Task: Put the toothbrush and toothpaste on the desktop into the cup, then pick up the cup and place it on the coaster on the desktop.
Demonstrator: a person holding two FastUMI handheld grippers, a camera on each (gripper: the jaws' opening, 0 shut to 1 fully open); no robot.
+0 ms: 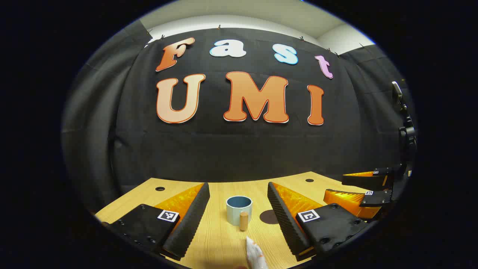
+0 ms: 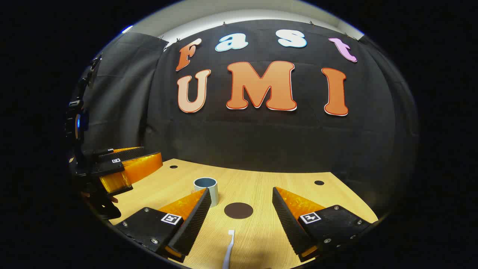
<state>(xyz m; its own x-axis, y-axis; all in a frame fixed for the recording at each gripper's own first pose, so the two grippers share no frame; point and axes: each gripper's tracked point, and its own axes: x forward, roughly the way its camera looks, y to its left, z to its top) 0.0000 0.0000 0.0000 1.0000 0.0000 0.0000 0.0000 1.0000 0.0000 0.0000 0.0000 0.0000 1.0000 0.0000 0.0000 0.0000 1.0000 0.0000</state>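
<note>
Toothbrush (image 2: 228,248) lengthwise, head toward coaster (image 2: 238,210).

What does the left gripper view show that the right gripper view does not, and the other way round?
Left gripper view: the toothpaste lying on the desktop, its brown cap end toward the cup.
Right gripper view: the white toothbrush lying on the desktop, nearer the camera than the coaster.
Both: the blue cup standing upright, the dark round coaster beside it, and the wooden desktop.
</note>
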